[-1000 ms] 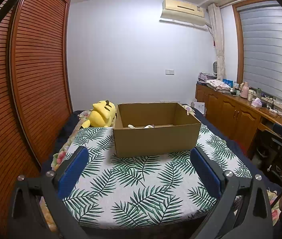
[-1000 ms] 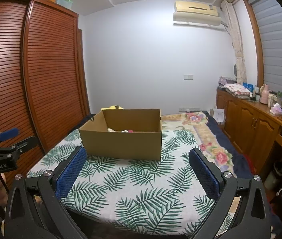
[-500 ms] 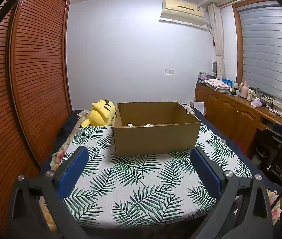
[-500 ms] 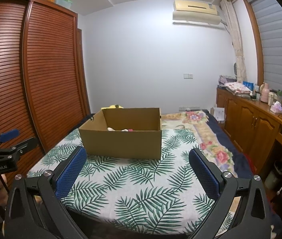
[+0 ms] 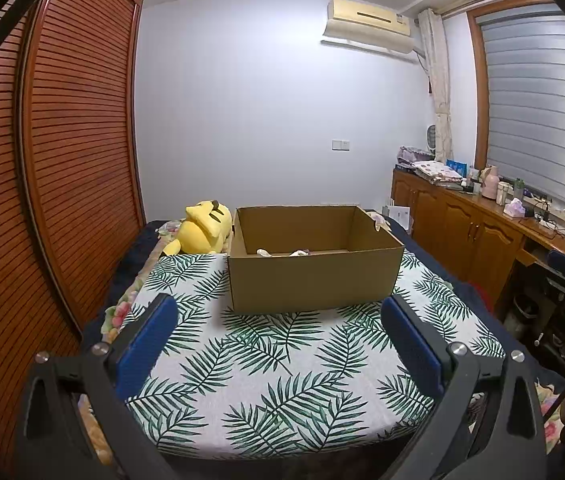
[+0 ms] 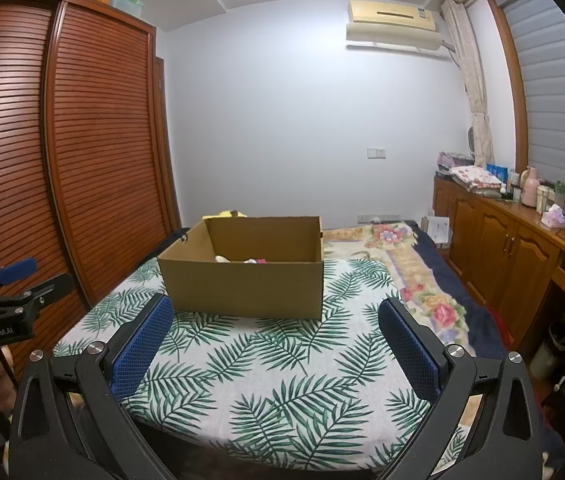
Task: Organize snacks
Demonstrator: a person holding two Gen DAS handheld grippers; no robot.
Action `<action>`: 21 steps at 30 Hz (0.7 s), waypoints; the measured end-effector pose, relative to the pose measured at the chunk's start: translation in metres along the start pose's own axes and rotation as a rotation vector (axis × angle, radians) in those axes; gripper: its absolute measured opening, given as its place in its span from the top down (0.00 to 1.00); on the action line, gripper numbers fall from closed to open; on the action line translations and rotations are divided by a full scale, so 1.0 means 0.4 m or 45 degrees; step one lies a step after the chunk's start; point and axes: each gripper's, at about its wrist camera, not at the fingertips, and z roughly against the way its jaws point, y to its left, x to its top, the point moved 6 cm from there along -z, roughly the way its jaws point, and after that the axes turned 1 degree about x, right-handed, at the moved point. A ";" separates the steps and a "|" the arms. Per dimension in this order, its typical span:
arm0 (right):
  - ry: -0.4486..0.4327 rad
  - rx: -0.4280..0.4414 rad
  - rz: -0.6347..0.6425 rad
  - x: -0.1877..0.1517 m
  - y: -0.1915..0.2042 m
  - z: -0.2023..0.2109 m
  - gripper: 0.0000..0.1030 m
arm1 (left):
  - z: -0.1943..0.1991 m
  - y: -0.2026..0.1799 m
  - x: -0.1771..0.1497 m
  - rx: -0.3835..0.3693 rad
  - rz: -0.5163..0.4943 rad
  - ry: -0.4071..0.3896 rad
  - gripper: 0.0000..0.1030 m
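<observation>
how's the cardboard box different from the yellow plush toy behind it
The cardboard box is brown, stiff and square-edged; the yellow plush toy is bright, soft and rounded. The box is the larger of the two. The box stands upright and open-topped with a few small items barely visible inside, on the leaf-print cover; the plush lies slumped beyond that cover. Both rest on the bed, untouched by either hand-held gripper.

We are seeing an open brown cardboard box (image 5: pixel 310 284) sitting upright at 12 o'clock, a few pale snacks (image 5: pixel 282 253) lying inside.
</observation>
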 end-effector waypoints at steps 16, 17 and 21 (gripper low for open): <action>0.003 0.002 -0.004 -0.001 -0.003 -0.001 0.00 | 0.002 -0.001 -0.001 -0.002 -0.008 -0.001 0.01; 0.002 0.001 -0.003 -0.001 -0.002 -0.001 0.00 | 0.002 -0.001 -0.002 -0.002 -0.008 -0.001 0.01; 0.004 0.001 -0.003 -0.001 -0.003 0.000 0.00 | 0.003 -0.001 -0.002 -0.003 -0.005 -0.001 0.01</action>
